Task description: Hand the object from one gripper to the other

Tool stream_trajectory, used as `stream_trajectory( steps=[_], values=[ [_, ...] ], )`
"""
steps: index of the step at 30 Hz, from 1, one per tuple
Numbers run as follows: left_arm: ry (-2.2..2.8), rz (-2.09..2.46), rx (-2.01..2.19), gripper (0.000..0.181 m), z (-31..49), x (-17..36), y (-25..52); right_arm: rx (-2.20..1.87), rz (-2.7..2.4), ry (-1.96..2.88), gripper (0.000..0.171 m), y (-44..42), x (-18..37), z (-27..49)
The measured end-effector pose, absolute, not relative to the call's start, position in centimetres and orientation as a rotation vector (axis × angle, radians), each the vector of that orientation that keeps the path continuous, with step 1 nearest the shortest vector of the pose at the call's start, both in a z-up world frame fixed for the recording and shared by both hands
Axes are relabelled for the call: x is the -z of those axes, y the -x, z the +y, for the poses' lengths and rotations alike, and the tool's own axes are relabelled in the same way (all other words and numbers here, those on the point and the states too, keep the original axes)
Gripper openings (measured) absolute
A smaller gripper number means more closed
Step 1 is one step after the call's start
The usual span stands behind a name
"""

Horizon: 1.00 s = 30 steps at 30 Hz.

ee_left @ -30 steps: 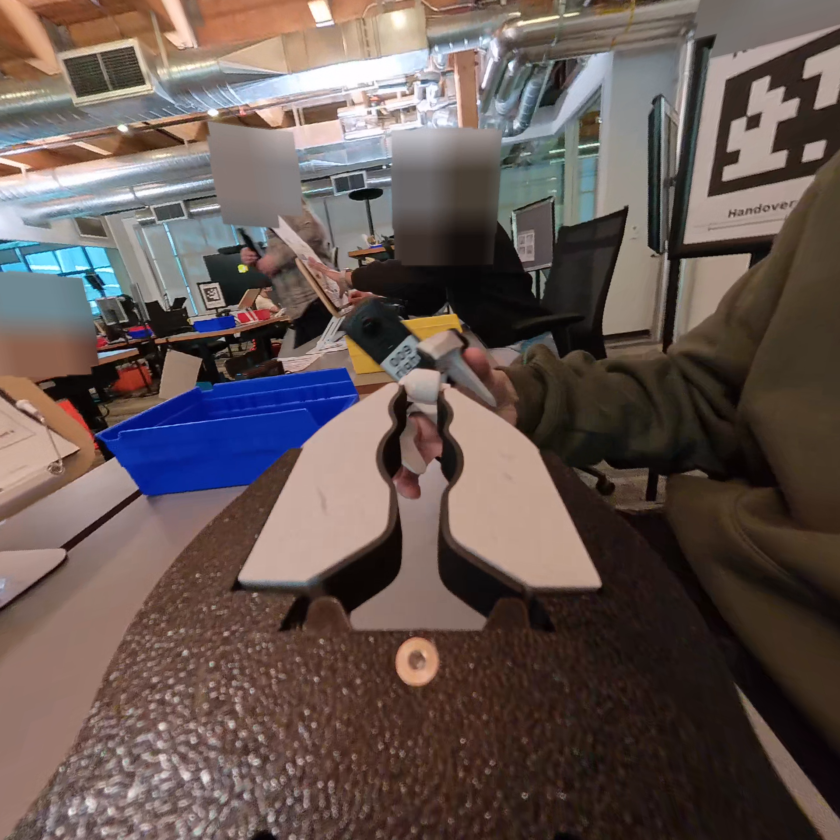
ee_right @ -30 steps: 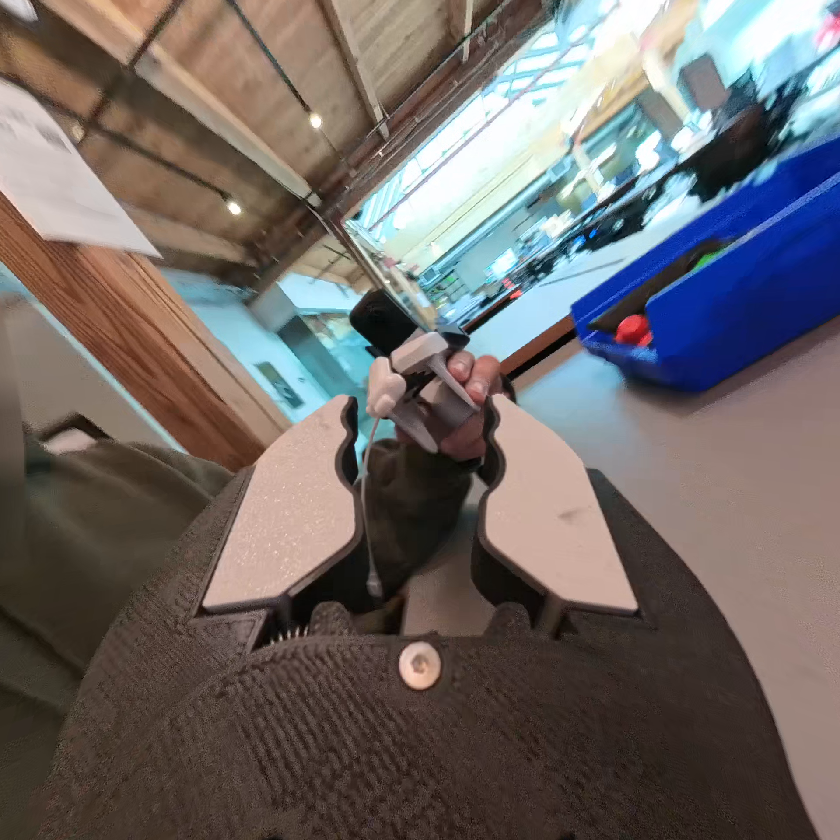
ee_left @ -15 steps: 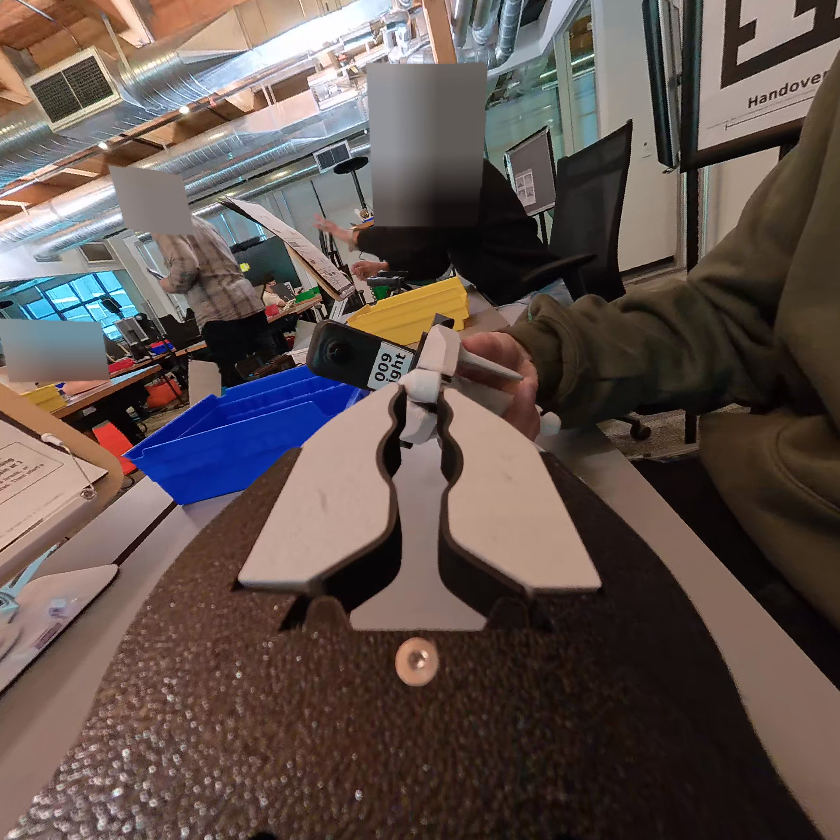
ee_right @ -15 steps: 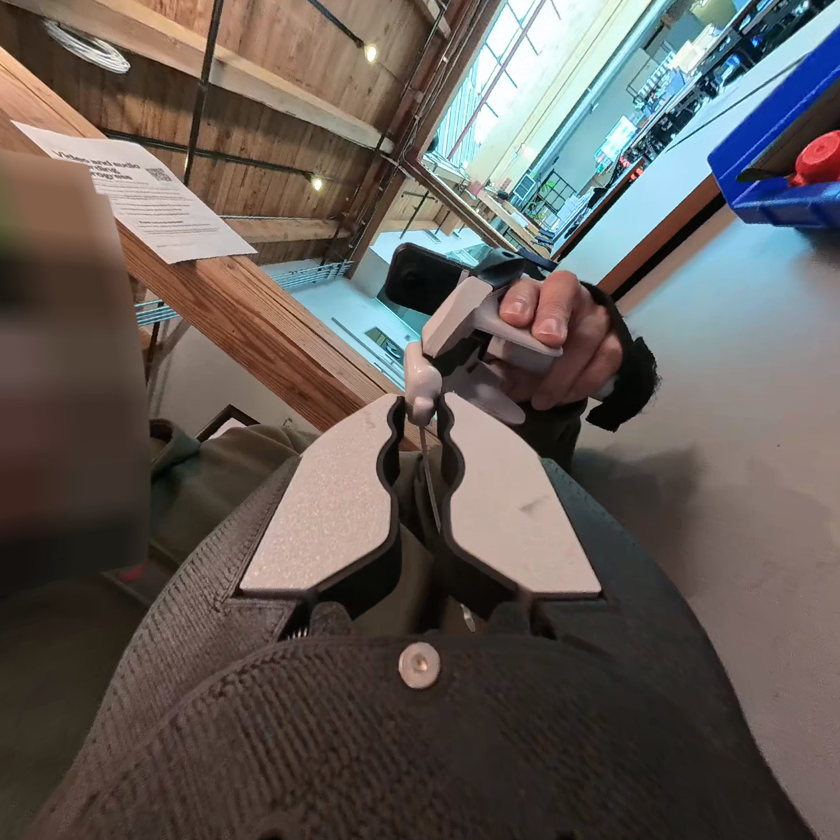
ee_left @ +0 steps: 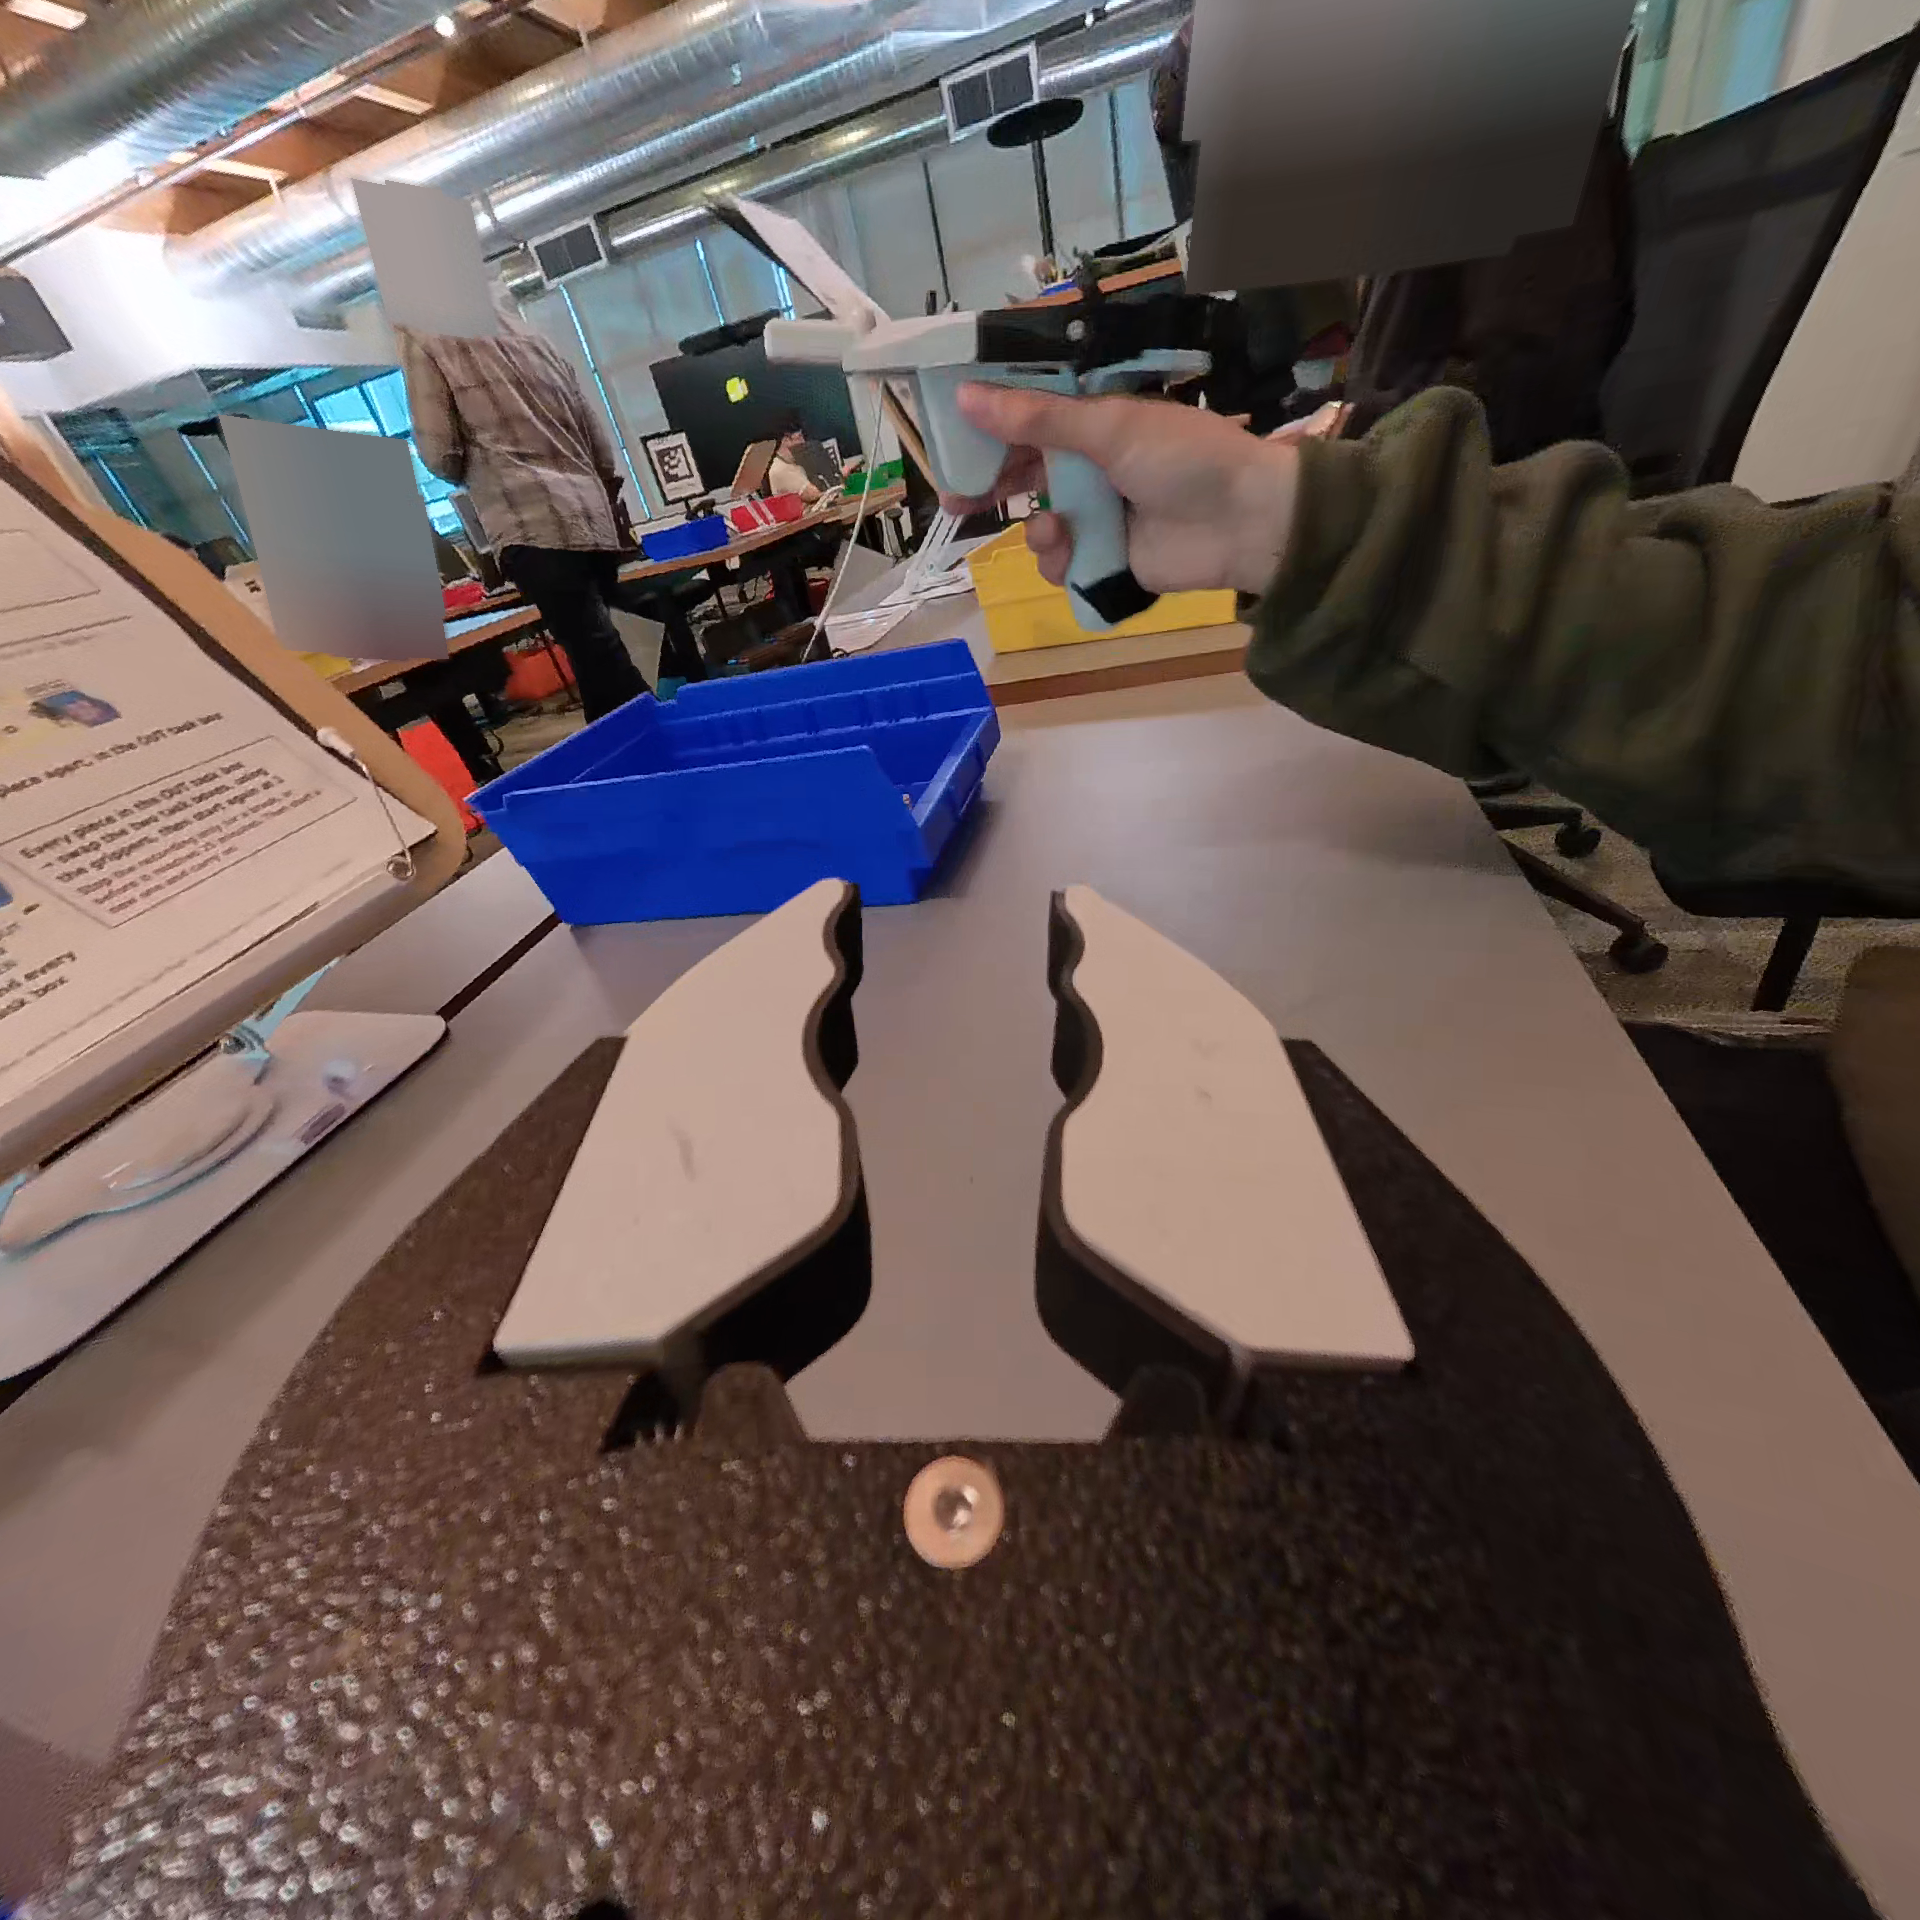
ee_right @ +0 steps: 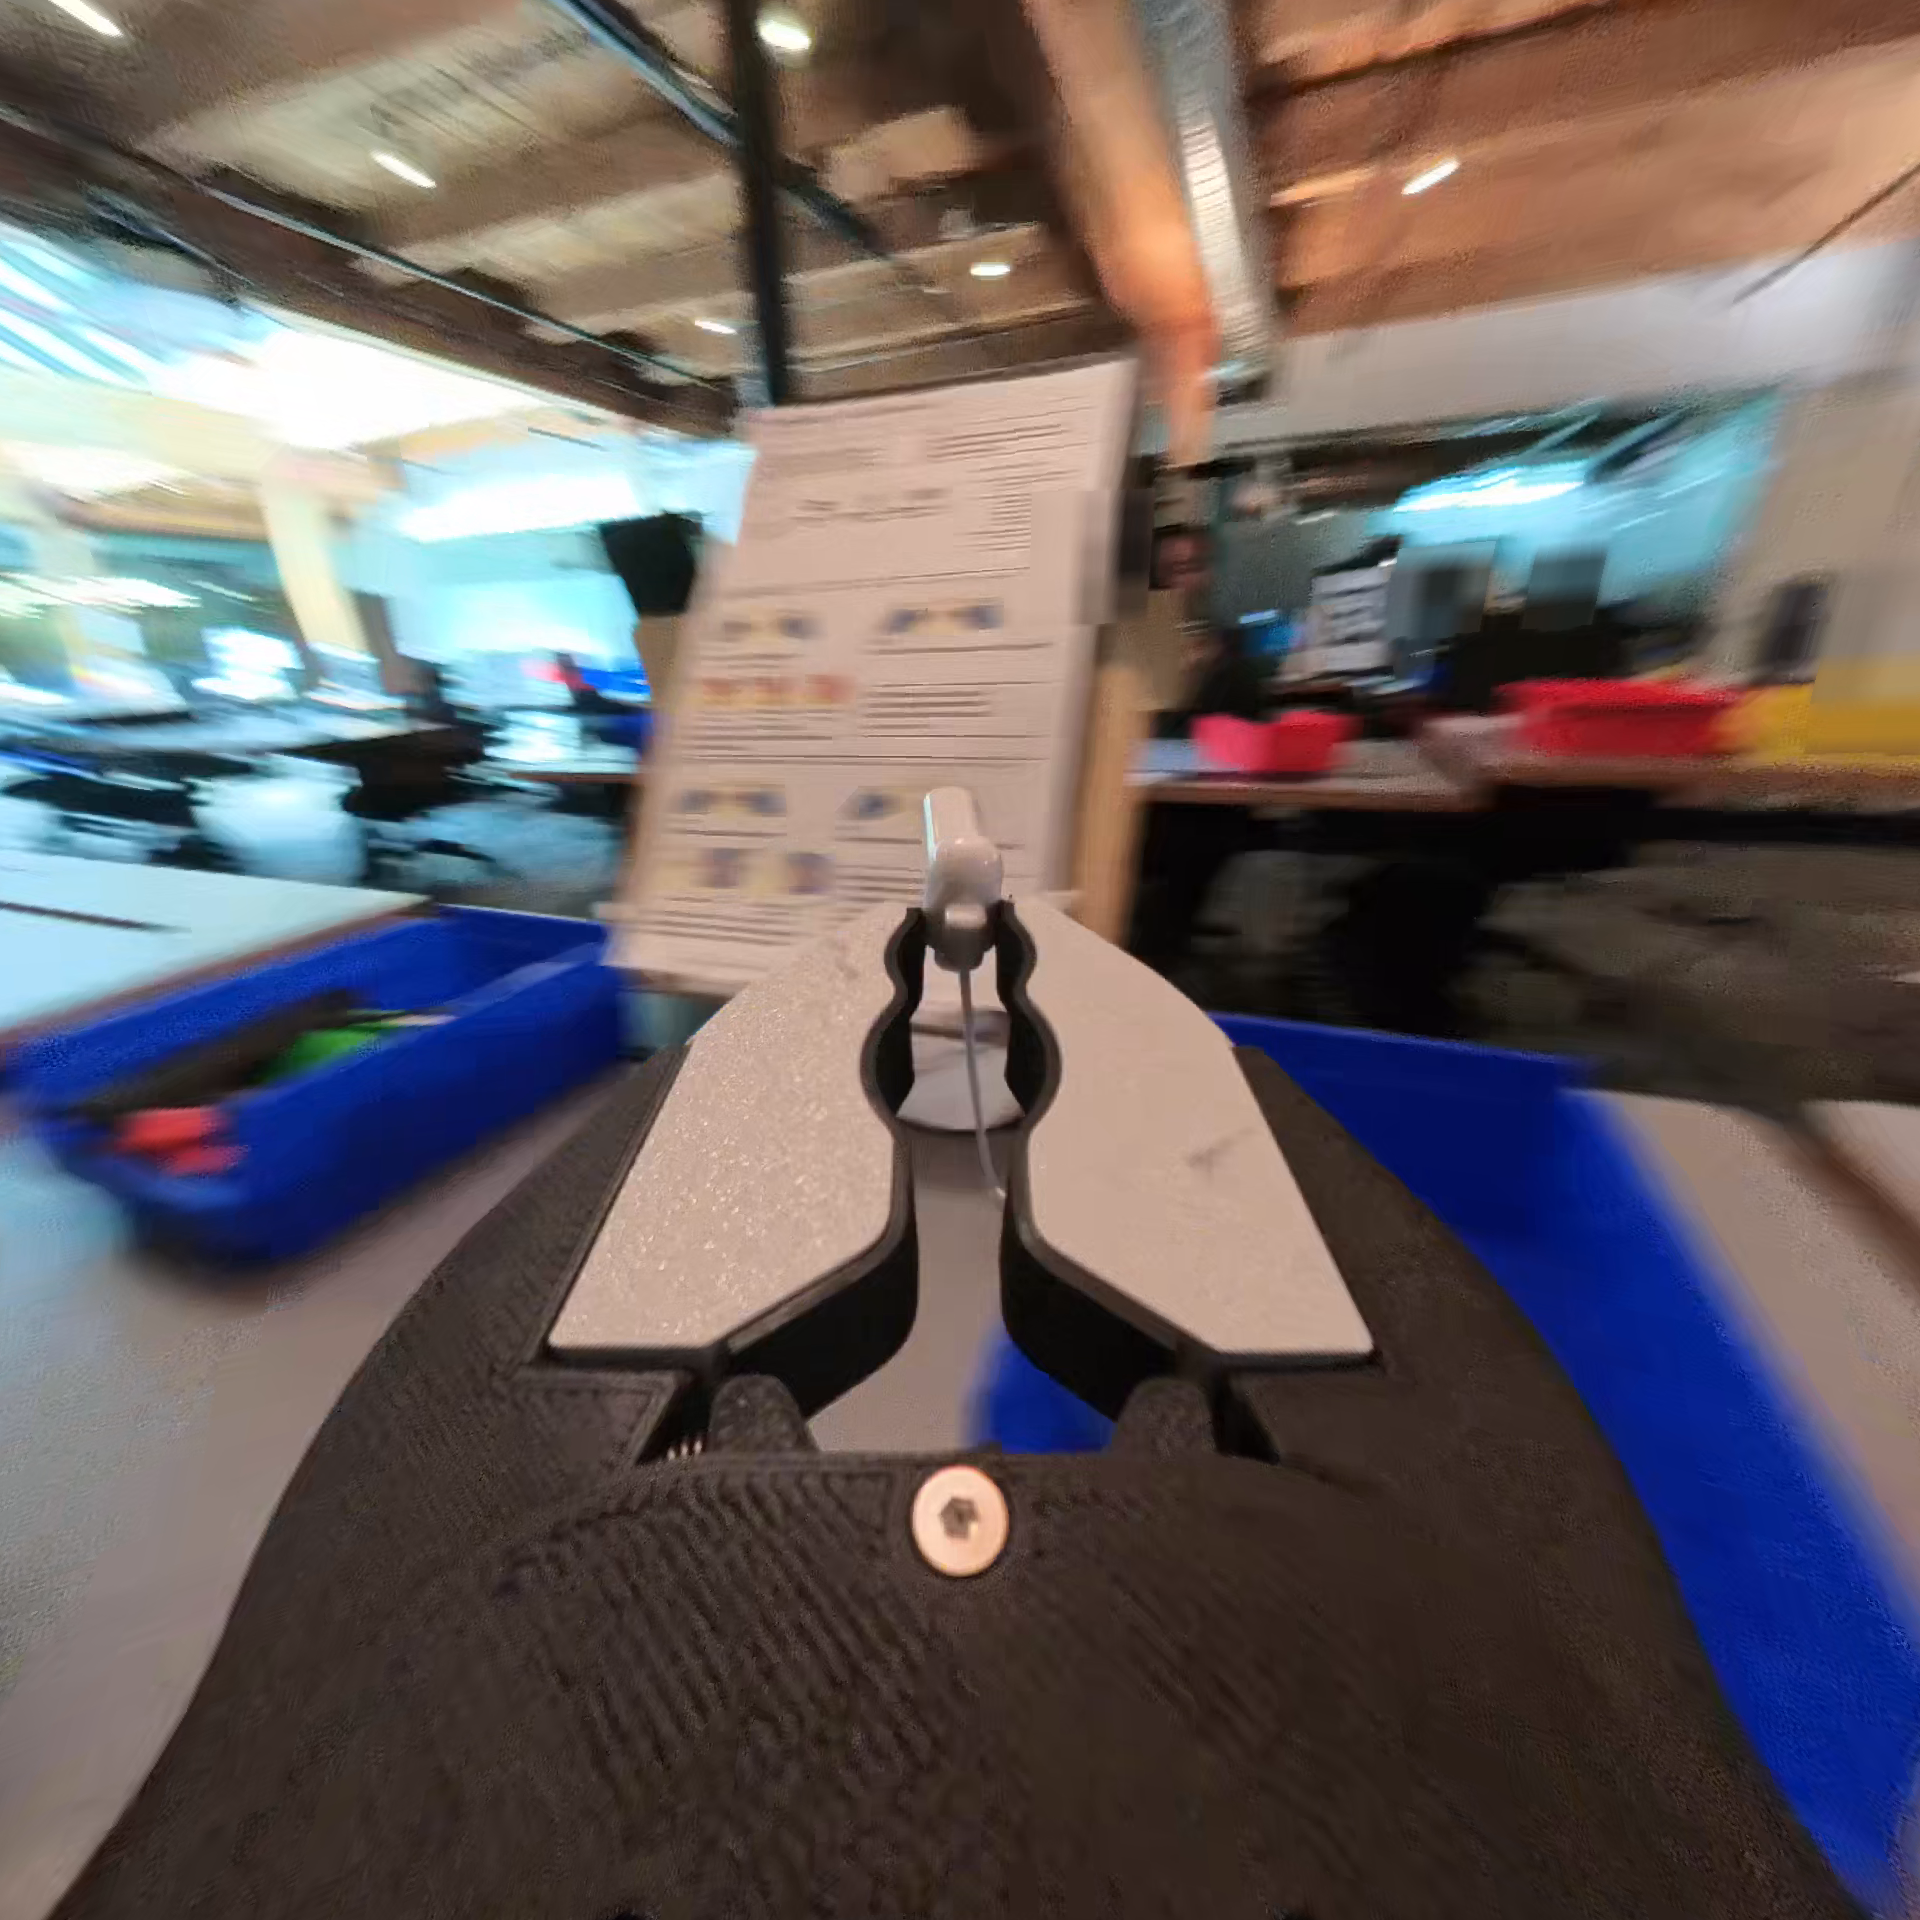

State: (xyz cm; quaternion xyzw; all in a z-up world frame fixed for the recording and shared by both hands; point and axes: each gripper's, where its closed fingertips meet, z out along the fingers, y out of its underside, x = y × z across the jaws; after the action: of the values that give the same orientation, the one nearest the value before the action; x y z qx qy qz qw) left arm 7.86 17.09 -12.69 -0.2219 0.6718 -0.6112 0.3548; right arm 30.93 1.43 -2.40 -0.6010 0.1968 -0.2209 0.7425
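The object is a small white plug-like piece (ee_right: 961, 873) with a thin white cord. My right gripper (ee_right: 961, 920) is shut on it at the fingertips, and the cord hangs down between the fingers. My left gripper (ee_left: 951, 904) is open and empty, low over the grey table (ee_left: 1247, 831). In the left wrist view, a hand in a green sleeve (ee_left: 1558, 644) holds the right gripper (ee_left: 779, 338) up at the far right, well apart from my left one. The cord (ee_left: 857, 509) dangles from its tip. The right wrist view is motion-blurred.
A blue bin (ee_left: 727, 821) stands just beyond my left gripper, with a yellow bin (ee_left: 1039, 603) farther back. An instruction board (ee_left: 156, 831) on a stand is at the left. The right wrist view shows a blue bin at the left (ee_right: 312, 1091), another at the right (ee_right: 1662, 1247), and the board (ee_right: 883, 675) ahead. Across from one pair of fingers to the other is roughly 30 cm.
My left gripper has opened and let go of the white piece. My right gripper has shut on it and carried it up and away, swinging towards the bins.
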Motion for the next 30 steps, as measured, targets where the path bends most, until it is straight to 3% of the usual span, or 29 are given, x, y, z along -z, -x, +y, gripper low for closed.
stream_trajectory(
  steps=[8, 21, 25, 28, 30],
  values=[
    [0.644, 1.778, 1.519, 0.032, 18.0, 13.8, -8.3, 0.955, 0.613, 1.835, 0.014, -44.3, 12.4, -2.3],
    [0.842, 1.657, 1.473, 0.030, 23.3, 13.4, -8.2, 0.992, 0.677, 2.130, 0.016, -45.7, 21.2, -2.6],
    [0.977, 1.559, 1.434, 0.027, 26.4, 12.9, -8.1, 0.916, 0.780, 2.026, 0.065, -44.0, 19.6, -3.2],
    [1.121, 1.473, 1.386, 0.026, 29.5, 12.8, -7.8, 0.881, 0.790, 1.870, 0.083, -41.2, 16.8, -3.4],
    [1.227, 1.408, 1.325, 0.025, 31.9, 12.9, -7.4, 0.785, 0.739, 1.771, 0.085, -38.7, 15.1, -2.3]
  ],
)
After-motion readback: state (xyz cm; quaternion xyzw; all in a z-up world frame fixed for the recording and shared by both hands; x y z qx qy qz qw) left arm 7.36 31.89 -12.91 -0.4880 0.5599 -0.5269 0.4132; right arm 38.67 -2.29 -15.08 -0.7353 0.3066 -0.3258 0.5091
